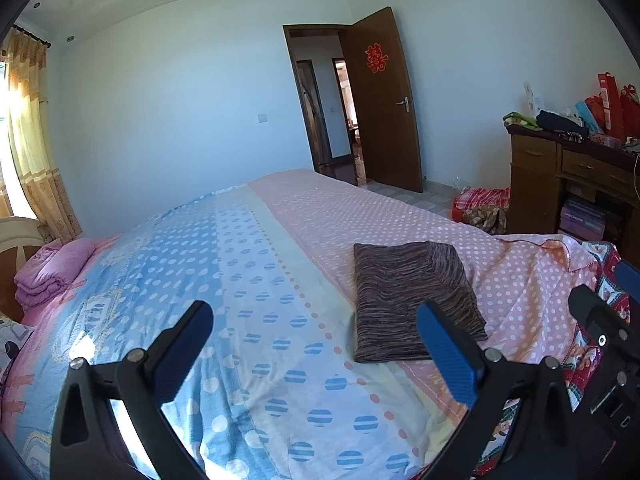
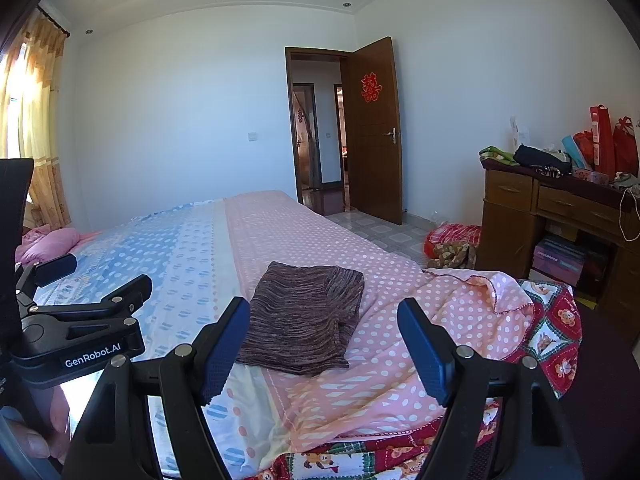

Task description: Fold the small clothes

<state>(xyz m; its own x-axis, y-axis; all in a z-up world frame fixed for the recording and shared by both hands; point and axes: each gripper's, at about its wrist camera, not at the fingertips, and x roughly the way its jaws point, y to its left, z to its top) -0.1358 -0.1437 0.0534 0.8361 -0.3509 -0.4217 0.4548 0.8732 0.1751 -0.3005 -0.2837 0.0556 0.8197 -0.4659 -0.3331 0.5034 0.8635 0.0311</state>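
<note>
Tongs first: I've got the left gripper and the right gripper both spread wide, nothing between the blue pads, neither touching cloth. Both hang just above the near edge of the bed. Brown knit garment lies ahead of them on the pink dotted part of the cover, already a flat rectangle with one layer doubled over on its right side, so I'd judge the fold mostly done. Risks from here: a wide-open jaw dropped onto it could pinch the bedcover along with the knit and drag both; gripping only the top layer would peel the fold open. Turned-back cover and bear-print quilt sit near right, close enough to snag the right jaw
</note>
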